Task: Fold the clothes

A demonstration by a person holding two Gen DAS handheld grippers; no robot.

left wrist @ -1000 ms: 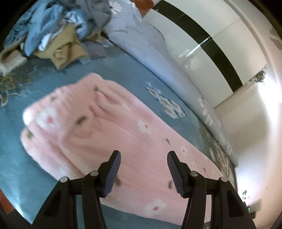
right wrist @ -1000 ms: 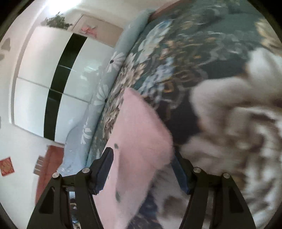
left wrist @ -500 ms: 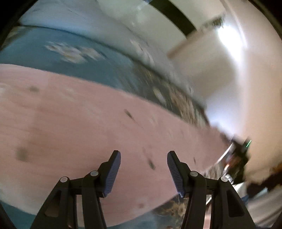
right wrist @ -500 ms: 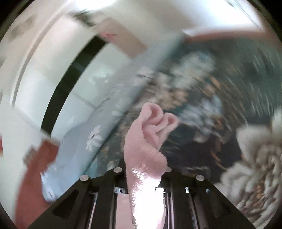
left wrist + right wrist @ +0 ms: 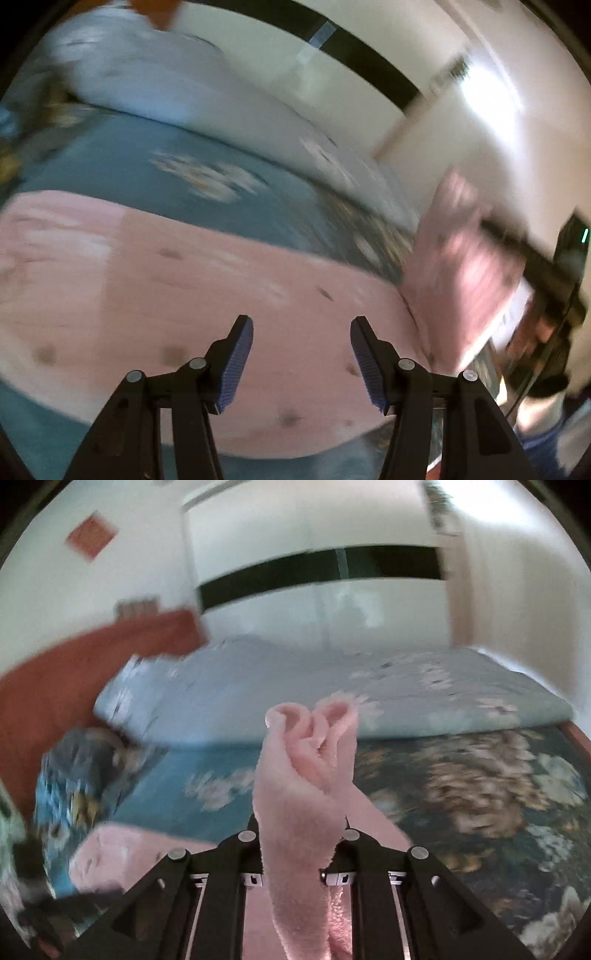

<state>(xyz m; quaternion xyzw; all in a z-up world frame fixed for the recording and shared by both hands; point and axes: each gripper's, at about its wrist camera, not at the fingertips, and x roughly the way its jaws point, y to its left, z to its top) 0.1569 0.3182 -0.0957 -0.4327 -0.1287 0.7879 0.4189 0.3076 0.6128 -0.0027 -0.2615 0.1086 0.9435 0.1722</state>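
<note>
A fluffy pink garment [image 5: 184, 295] with small dark and white spots lies spread across the blue floral bedspread [image 5: 229, 206]. My left gripper [image 5: 301, 325] hovers just above its near part, open, with nothing between the blue pads. My right gripper [image 5: 299, 823] is shut on a bunched end of the pink garment [image 5: 303, 768], which sticks up past the fingers in folds. In the left wrist view that end [image 5: 454, 266] is raised off the bed at the right, held by the blurred black right gripper [image 5: 535, 266].
A folded pale floral quilt [image 5: 369, 701] lies along the far side of the bed. Behind it stands a white wardrobe with a black band [image 5: 321, 572]. An orange-brown headboard [image 5: 74, 672] and a blue patterned heap [image 5: 74, 775] are at the left.
The right gripper closed on the garment's end, rolled level and lifted it off the bed. The left gripper swung right over the garment and stayed open.
</note>
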